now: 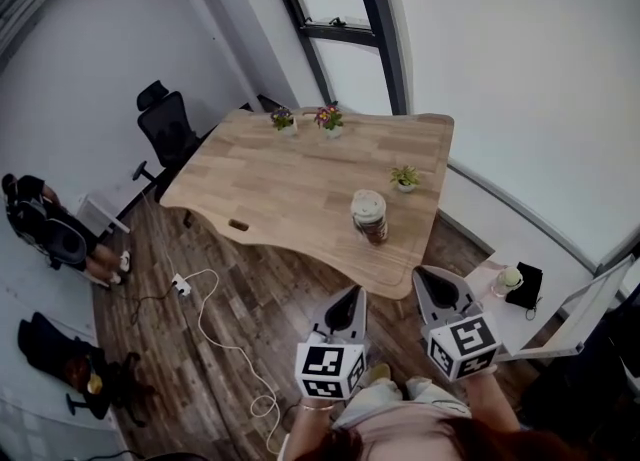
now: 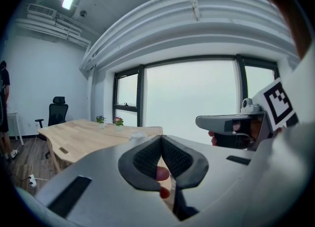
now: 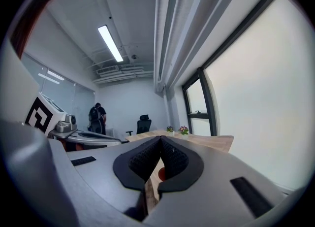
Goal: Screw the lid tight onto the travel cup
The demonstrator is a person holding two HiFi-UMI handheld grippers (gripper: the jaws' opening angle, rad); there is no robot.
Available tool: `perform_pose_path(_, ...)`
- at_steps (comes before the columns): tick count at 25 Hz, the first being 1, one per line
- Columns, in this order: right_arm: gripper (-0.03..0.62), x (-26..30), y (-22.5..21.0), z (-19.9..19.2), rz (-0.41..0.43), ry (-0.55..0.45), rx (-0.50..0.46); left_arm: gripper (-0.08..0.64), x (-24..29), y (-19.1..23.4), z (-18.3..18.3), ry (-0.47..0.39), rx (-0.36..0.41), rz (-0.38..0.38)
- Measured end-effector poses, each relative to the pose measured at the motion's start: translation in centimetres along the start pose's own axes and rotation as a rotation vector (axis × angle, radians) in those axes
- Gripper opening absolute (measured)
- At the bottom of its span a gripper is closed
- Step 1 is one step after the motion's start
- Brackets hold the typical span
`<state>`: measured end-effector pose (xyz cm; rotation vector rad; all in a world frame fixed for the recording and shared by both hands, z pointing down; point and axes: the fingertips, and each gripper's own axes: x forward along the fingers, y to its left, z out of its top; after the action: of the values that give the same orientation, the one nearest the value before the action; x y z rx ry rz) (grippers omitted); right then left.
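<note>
Floorboards are showing beneath a person holding the left gripper (image 1: 349, 292) and right gripper (image 1: 426, 275), jaws together and empty, short of the table (image 1: 280, 189). Farther off, the travel cup (image 1: 370, 224) is standing there wearing its lid (image 1: 368, 201); tightness is unclear, so any twisting wants the body braced.

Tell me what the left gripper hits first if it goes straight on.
Probably the travel cup on the wooden table; the shut left gripper points roughly at it, though depth is unclear.
</note>
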<state>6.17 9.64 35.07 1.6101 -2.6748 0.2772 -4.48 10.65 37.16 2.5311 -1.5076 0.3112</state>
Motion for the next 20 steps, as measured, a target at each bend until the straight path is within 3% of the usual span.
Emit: perform_pose_path(20, 0.0, 5.0, 4.9, 0.4, -0.115, 0.042, -0.08, 0.003, -0.7, 6.7, 0.4, -0.05, 0.023, -0.13)
